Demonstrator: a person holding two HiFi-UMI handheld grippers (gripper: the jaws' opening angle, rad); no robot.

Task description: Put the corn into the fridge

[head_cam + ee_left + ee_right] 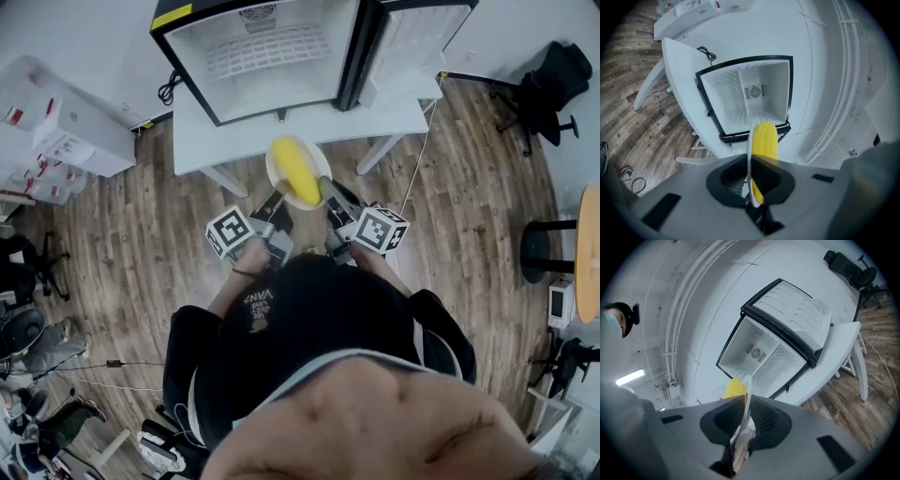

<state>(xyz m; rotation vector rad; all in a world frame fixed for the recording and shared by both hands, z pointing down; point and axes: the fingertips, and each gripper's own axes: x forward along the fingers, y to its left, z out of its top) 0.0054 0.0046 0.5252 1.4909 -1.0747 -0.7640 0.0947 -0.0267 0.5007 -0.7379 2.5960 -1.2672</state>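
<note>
The left tongs [275, 202] and right tongs [327, 193] each pinch the rim of a plate [275, 157] carrying the corn [295, 171] (likely light, apt to roll; hold the plate level) before the open fridge [272, 86].

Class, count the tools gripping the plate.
2. The left tool clamps the left rim of the plate; the right tool clamps its right rim.

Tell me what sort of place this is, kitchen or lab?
Looks like an office or lab room, not a home kitchen: a mini fridge stands open on a white table, black office chairs sit on the wood-look floor, and white boxes are stacked nearby.
</note>
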